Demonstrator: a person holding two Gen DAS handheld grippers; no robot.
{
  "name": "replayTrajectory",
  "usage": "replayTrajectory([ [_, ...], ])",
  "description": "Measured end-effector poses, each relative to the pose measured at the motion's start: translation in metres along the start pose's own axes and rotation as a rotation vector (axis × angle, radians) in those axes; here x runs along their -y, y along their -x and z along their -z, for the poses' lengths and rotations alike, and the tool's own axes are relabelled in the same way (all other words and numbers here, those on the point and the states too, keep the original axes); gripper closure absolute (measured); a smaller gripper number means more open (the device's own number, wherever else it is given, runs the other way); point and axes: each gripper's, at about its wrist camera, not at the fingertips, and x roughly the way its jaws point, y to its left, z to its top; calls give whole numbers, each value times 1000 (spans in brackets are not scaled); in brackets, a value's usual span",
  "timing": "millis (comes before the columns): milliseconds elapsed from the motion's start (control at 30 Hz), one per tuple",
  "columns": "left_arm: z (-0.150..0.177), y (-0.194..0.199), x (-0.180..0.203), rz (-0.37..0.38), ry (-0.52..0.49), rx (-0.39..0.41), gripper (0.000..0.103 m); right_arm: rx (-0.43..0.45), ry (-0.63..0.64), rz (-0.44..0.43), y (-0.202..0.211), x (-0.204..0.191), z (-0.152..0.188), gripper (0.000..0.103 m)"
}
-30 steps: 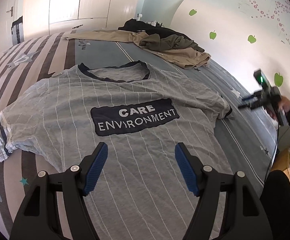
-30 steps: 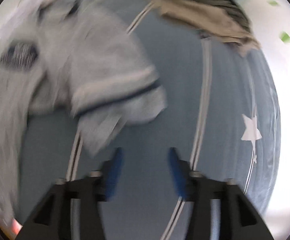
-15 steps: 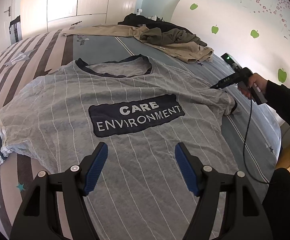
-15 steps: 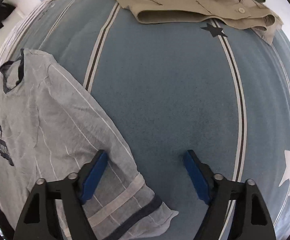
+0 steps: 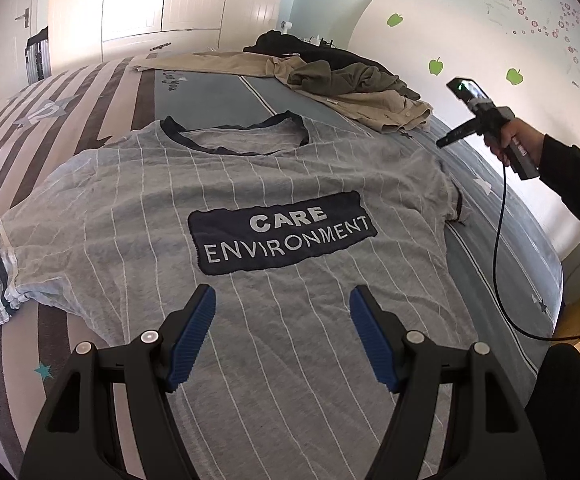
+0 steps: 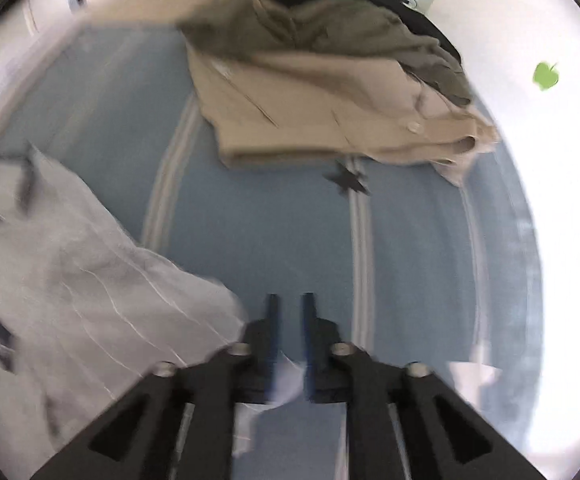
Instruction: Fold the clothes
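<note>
Left wrist view shows one grey pinstriped T-shirt (image 5: 274, 216) lying flat, front up, on the bed (image 5: 226, 92), its navy patch reading "CARE ENVIRONMENT". One heap of other clothes (image 5: 341, 84) lies further up the bed: a beige shirt, an olive garment and a black one can be told apart. Two hand-held grippers are in use. The left hand-held gripper (image 5: 282, 334) hovers over the shirt's lower part with its blue pads wide apart, holding nothing. The right hand-held gripper (image 6: 290, 334), blurred in its own view, has its fingers nearly together, and pale fabric shows between them near the T-shirt's sleeve edge; whether they truly grip it I cannot tell. Half a second ago those fingers stood wide apart over the sleeve; the left one's spread is unchanged. The T-shirt's right sleeve now lies tucked shorter.
</note>
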Motion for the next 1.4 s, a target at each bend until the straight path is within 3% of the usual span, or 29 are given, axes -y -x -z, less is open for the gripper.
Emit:
replayTrajectory([
  [67, -1, 1, -4, 3, 6, 8, 36, 16, -25, 21, 3, -1, -2, 70],
  [100, -1, 1, -6, 3, 8, 10, 36, 61, -40, -12, 13, -3, -2, 65],
  [200, -1, -1, -14, -1, 15, 15, 36, 192, -3, -116, 38, -38, -14, 37],
  [300, -1, -2, -22, -13, 20, 25, 36, 261, 78, -162, 46, -95, -33, 37],
  [467, -3, -2, -37, -33, 30, 51, 36, 249, 171, -155, 18, -178, -74, 39],
  [567, -5, -3, -47, -39, 32, 60, 36, 238, 157, -155, 4, -201, -91, 44],
  [667, -7, -3, -55, -47, 32, 70, 36, 174, 146, -138, -14, -216, -106, 64],
  [733, -8, -3, -62, -57, 34, 73, 36, 126, 132, -148, -24, -220, -116, 100],
  [933, -10, -4, -81, -79, 62, 78, 36, 146, 9, -203, -17, -197, -137, 103],
  [1067, -10, -6, -88, -92, 78, 77, 36, 148, 15, -244, -12, -195, -132, 103],
  [1167, -10, -5, -93, -105, 91, 79, 36, 148, 30, -275, -9, -194, -126, 98],
  [1200, -10, -4, -94, -111, 93, 81, 36, 148, 35, -285, -8, -194, -124, 90],
  [1233, -10, -3, -96, -120, 95, 83, 36, 148, 40, -295, -6, -194, -122, 72],
  [1300, -9, 0, -99, -138, 101, 81, 36, 157, 72, -319, -2, -204, -114, 54],
  [1400, -5, 7, -109, -167, 128, 77, 36, 123, 108, -320, -8, -224, -105, 53],
])
